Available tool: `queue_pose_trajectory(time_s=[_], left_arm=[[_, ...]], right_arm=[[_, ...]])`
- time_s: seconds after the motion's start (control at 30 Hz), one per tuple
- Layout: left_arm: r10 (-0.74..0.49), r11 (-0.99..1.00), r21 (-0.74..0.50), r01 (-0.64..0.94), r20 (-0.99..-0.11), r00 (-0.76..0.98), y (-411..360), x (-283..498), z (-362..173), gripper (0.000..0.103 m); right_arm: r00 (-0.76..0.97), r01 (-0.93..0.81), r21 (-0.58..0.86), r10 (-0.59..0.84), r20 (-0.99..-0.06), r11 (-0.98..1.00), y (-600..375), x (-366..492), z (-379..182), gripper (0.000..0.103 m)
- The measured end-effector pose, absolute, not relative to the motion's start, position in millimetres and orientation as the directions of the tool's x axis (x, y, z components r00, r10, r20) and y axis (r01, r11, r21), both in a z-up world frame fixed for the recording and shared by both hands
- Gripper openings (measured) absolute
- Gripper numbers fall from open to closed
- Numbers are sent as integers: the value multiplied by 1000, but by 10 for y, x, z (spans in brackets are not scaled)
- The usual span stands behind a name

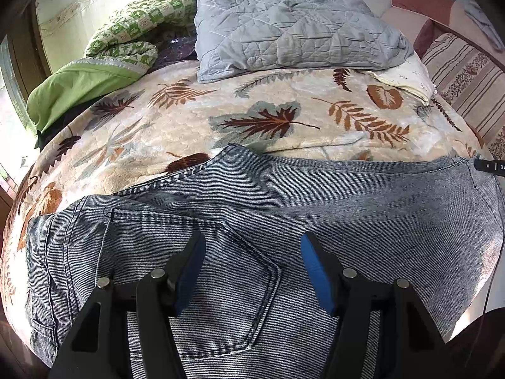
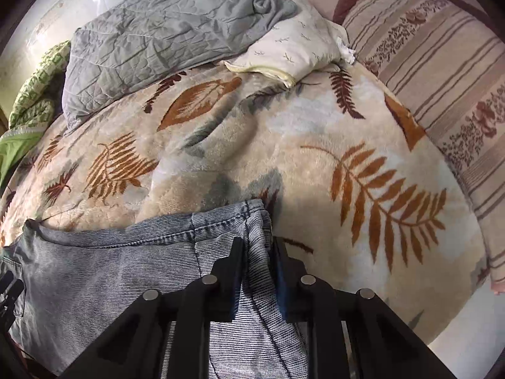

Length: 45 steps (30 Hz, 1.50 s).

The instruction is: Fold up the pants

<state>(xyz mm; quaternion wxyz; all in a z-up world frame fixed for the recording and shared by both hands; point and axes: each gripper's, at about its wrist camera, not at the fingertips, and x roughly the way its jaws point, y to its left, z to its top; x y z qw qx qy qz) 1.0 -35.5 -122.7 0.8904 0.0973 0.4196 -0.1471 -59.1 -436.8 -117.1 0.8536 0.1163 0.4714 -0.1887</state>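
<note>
Grey-blue denim pants (image 1: 347, 202) lie spread across the near part of a bed, back pocket (image 1: 221, 284) facing up. My left gripper (image 1: 252, 240) hovers just over that pocket, its blue pads wide apart with nothing pinched between them. In the right wrist view the pants (image 2: 110, 268) stretch off to the left, and their hemmed end (image 2: 227, 218) is bunched up between the fingers. My right gripper (image 2: 258, 246) is shut on this fold of denim, which runs down between the two pads.
A cream blanket with brown leaf print (image 1: 221, 104) covers the bed. At the head lie a grey quilted pillow (image 1: 284, 25), green bedding (image 1: 79, 85) at the left and a cream pillow (image 2: 293, 47). A striped cushion (image 2: 442, 79) lines the right side.
</note>
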Motion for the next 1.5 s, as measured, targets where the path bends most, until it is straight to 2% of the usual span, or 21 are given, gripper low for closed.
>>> queue_pose_trajectory(time_s=[0.13, 0.33, 0.47, 0.53, 0.67, 0.77, 0.87, 0.93, 1.03, 1.17, 1.27, 1.5], left_arm=[[-168, 940, 58, 337, -781, 602, -346, 35, -1262, 63], [-152, 936, 76, 345, -795, 587, -351, 52, -1328, 63], [-157, 939, 65, 338, -794, 588, -328, 43, -1312, 63], [-165, 938, 58, 342, -793, 586, -341, 29, -1306, 63], [-194, 920, 68, 386, -777, 599, -431, -75, -1278, 63], [-204, 901, 96, 423, -766, 609, -510, -153, -1267, 63], [-204, 893, 100, 439, -780, 591, -559, -170, -1311, 64], [-183, 887, 116, 448, -801, 570, -604, -172, -1377, 70], [-152, 888, 151, 435, -796, 587, -625, -200, -1411, 78], [-118, 910, 154, 385, -795, 596, -566, -153, -1480, 98], [-126, 926, 118, 360, -801, 586, -515, -127, -1500, 101], [-142, 925, 117, 362, -777, 614, -482, -196, -1534, 103]], right_arm=[[487, 440, -25, -262, -834, 897, -4398, -475, -1124, 15], [420, 555, -22, -303, -856, 832, -4712, -453, -1489, 14], [476, 599, 105, -248, -844, 794, -4843, -649, -1345, 15], [529, 557, 133, -227, -818, 820, -4725, -701, -1192, 15], [556, 418, 168, -105, -825, 893, -4253, -728, -1058, 15], [517, 335, 187, -14, -856, 923, -3969, -796, -1121, 15], [445, 317, 175, 17, -895, 932, -3840, -881, -1262, 15], [401, 319, 157, 17, -916, 935, -3820, -968, -1381, 15], [427, 315, 193, 43, -903, 929, -3892, -1072, -1441, 15], [416, 334, 199, 45, -908, 921, -3937, -1116, -1414, 15], [421, 338, 193, 35, -907, 921, -3878, -1041, -1316, 15], [445, 234, 259, 134, -885, 937, -3340, -630, -1282, 15]])
